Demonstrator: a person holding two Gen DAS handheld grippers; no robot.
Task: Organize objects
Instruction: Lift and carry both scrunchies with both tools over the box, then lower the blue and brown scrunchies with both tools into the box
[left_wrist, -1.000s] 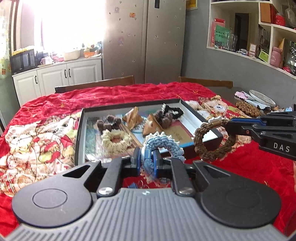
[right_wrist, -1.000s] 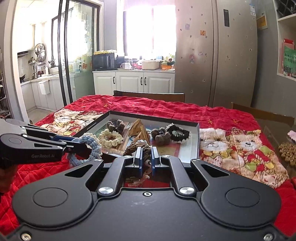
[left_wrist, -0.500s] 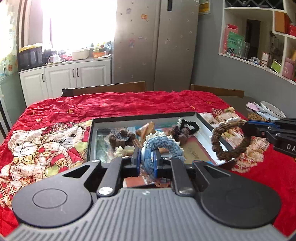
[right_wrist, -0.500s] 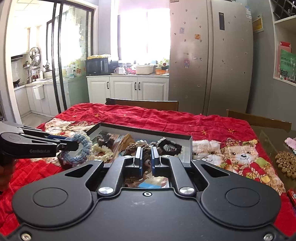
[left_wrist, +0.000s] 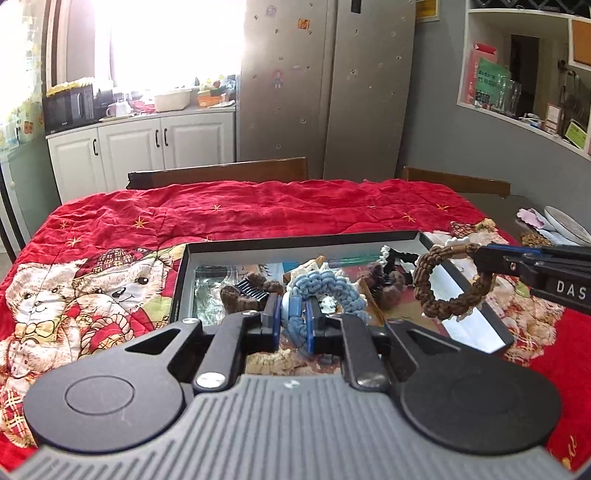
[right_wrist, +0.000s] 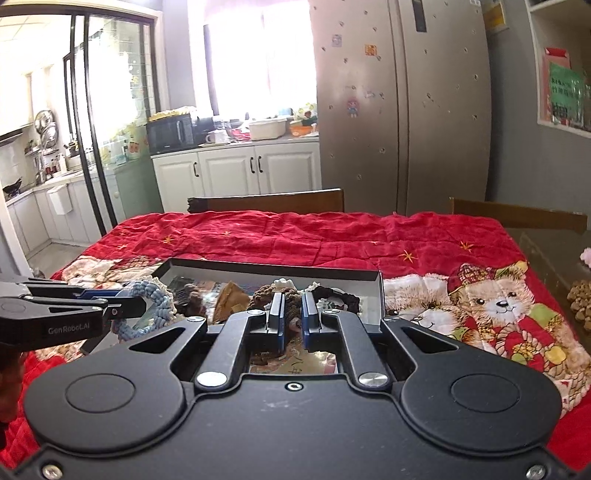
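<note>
Kitchen surroundings are shown behind the work area: white cabinets, a steel refrigerator and wooden chair backs at the far edge of the desk. A red quilt printed with teddy bears is spread over the desk, whose bare top is exposed only at the far right corner. A shallow black tray is placed on the quilt toward the near edge, roughly midway between the left and right edges. Several braided rings, brown tufted pieces and folded tan pieces are seen inside the tray; their exact number cannot be told.

The left claw is shown clamped on a blue braided ring, which is pinched between the blue pads and held above the near part of the tray. In the right wrist view the same ring is seen at the tip of the left claw, over the tray's left near corner.

The right claw is shown closed on a brown braided ring, which hangs from the claw tips above the right wall of the tray. In the right wrist view the brown ring is gripped between the pads of the right claw, with the tray lying beneath. The two held rings are kept apart, the blue one left of the brown one.
</note>
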